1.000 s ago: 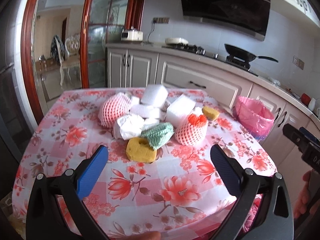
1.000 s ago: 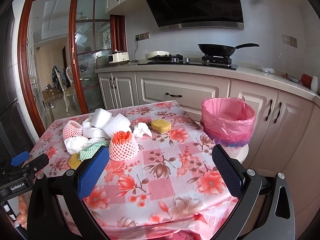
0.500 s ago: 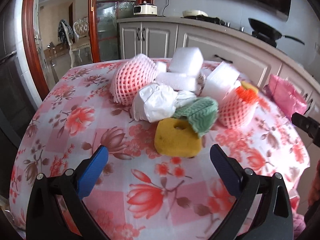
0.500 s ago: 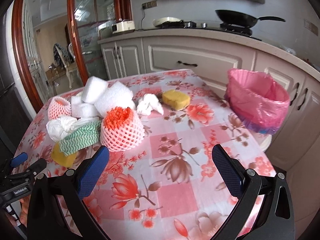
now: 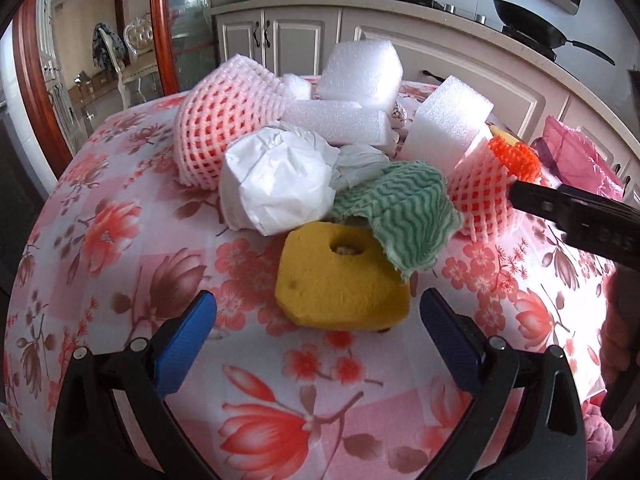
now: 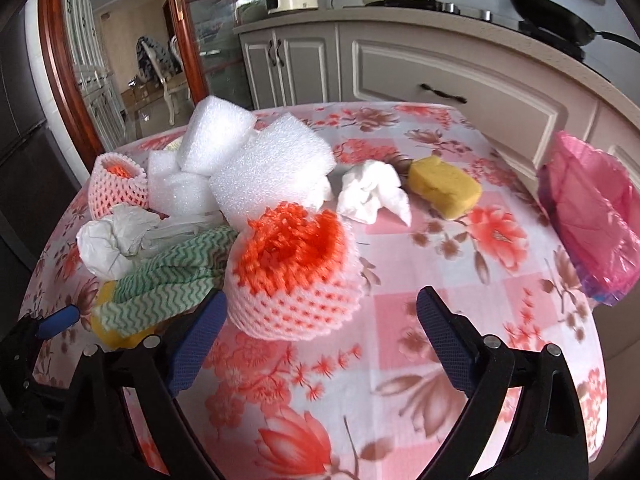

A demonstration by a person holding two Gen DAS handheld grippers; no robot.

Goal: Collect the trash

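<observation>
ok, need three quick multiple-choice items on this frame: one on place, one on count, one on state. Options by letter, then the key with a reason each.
1. What drapes over the near yellow sponge?
A. green wavy-striped cloth
B. pink bin bag
C. white foam block

2. How many yellow sponges lie on the table?
A. one
B. two
C. four

3. How does the left tool stand?
A. shut on the sponge
B. open, nothing gripped
C. shut on a foam net

Key: 1 A, the green cloth overlaps the sponge's far edge. 2 B, the right wrist view shows a second sponge beside the crumpled tissue. 3 B, its blue fingers stand apart, short of the sponge.
</observation>
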